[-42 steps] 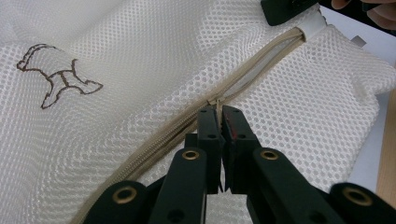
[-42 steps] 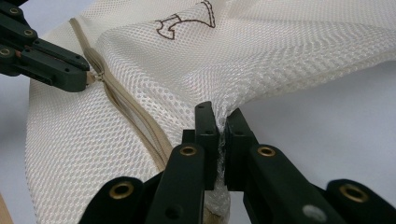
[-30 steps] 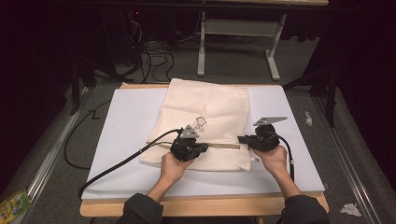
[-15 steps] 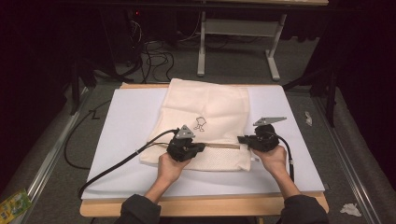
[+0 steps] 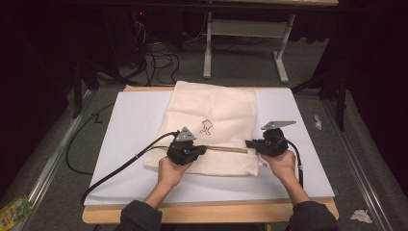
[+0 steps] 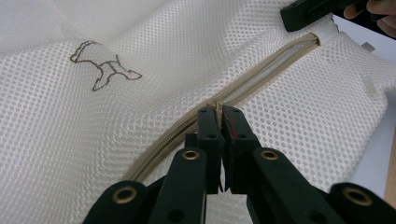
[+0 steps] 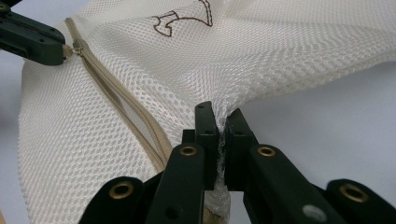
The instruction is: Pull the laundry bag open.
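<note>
In the middle of the high view, a cream mesh laundry bag point(image 5: 211, 127) lies flat on a white sheet point(image 5: 130, 139) that covers the wooden table point(image 5: 207, 214). The bag is a rectangle of fine net fabric with small round holes, soft and a little wrinkled. A small dark outline drawing point(image 5: 207, 126) is printed near its centre. A beige zipper point(image 5: 226, 149) runs across the lower part of the bag, from left to right in the frame.

In the left gripper view, the zipper point(image 6: 252, 77) goes from the lower left to the upper right, partly open, with the two tapes apart. The left gripper point(image 6: 220, 116) has its black jaws pressed together on the zipper slider, which shows more clearly at the upper left of the right gripper view, as a small brass-coloured piece at the jaw tips. The slider itself is hardly visible between the jaws.

In the right gripper view, the right gripper point(image 7: 221, 119) pinches a fold of the mesh at the bag's edge near the zipper's end, and the fabric point(image 7: 261, 60) rises to the jaws in a small tent shape.
</note>
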Motion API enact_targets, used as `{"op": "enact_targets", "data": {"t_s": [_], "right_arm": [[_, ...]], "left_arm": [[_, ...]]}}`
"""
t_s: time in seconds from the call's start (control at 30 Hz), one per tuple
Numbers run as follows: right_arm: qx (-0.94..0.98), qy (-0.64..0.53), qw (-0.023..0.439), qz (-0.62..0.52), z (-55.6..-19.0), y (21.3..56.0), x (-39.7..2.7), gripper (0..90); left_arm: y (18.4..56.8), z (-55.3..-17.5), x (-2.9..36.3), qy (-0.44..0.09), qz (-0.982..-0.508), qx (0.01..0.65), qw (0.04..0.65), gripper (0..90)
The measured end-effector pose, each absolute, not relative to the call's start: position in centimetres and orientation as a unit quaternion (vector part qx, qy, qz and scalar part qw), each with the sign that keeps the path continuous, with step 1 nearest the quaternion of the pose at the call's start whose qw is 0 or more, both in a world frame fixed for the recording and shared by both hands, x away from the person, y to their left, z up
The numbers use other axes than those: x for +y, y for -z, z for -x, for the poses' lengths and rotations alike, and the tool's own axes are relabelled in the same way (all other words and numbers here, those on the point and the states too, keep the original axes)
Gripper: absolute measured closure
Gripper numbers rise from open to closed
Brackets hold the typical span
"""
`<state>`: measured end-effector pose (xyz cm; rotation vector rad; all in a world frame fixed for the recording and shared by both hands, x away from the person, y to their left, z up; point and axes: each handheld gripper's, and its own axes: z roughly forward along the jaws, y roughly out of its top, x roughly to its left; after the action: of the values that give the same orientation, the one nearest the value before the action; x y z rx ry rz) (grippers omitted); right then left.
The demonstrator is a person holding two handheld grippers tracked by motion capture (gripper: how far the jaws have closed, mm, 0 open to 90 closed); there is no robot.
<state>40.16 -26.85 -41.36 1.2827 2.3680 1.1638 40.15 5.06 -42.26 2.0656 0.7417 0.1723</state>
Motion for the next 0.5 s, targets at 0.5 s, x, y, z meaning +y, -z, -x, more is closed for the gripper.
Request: {"op": "enact_targets", "data": {"t_s": [0.5], "right_arm": [[0.802,-0.394,0.101,-0.437,-40.12,41.55,-26.84,88.3]], "left_arm": [[41.93,-40.26,5.91,-0.073,-0.834,0.304,0.456,87.3]]}}
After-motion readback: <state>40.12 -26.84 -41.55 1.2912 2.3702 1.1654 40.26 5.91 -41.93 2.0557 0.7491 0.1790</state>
